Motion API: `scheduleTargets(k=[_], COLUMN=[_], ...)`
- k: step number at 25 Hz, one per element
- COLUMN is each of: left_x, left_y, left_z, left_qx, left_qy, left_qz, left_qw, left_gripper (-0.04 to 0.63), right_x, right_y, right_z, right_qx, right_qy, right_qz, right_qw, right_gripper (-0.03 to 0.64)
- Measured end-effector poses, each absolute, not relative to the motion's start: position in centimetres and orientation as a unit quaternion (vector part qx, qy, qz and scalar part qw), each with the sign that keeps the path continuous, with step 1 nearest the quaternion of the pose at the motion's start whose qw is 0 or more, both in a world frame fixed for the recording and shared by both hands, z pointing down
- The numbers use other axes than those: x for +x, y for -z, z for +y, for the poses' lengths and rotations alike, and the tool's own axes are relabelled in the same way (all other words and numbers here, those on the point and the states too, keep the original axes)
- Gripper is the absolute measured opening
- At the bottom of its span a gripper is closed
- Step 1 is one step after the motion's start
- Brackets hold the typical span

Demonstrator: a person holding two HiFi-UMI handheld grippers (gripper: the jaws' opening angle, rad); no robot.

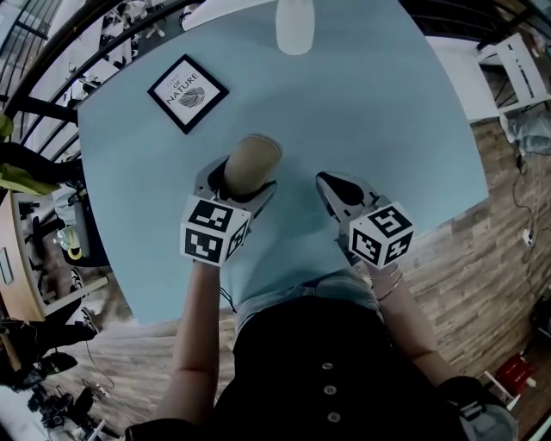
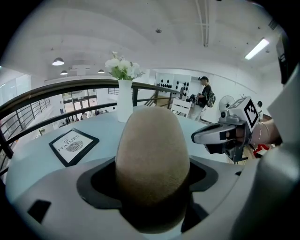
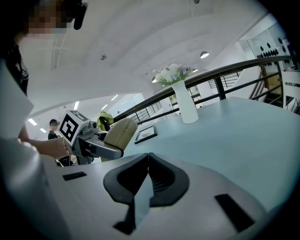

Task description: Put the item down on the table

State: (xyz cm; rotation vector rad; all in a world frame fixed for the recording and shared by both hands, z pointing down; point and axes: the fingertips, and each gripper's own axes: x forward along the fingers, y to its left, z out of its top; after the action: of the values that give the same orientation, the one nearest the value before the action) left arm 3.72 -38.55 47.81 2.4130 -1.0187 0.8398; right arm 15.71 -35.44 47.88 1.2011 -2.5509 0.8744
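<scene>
A tan, rounded, felt-like item (image 1: 250,163) is held above the pale blue table (image 1: 370,103), with my left gripper (image 1: 234,183) shut on it. In the left gripper view the tan item (image 2: 152,164) fills the space between the jaws and hides what lies behind it. My right gripper (image 1: 337,193) hovers to its right over the table, shut with nothing between its jaws. The right gripper view shows its jaws (image 3: 146,180) meeting, and the left gripper (image 3: 89,140) with the tan item (image 3: 119,132) off to the left.
A black-framed sign (image 1: 188,93) lies on the table at the back left. A white vase (image 1: 294,26) with flowers stands at the far edge. A dark railing (image 2: 56,91) runs behind the table. Wooden floor (image 1: 482,250) lies to the right.
</scene>
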Motion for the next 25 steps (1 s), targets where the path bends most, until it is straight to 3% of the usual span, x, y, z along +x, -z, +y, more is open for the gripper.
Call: scheduleTargets(k=[25], left_x=[7.8], left_y=[-55.1], left_z=[-40.9], left_qx=[0.847], left_qy=[-0.401], left_qz=[-0.275], left_qw=[0.215], left_gripper=[0.41], right_x=[18.8], right_y=[-51.7], right_z=[-34.5], right_qx=[0.428], right_qy=[-0.337], right_qz=[-0.832], right_qw=[0.108], right_gripper=[0.005])
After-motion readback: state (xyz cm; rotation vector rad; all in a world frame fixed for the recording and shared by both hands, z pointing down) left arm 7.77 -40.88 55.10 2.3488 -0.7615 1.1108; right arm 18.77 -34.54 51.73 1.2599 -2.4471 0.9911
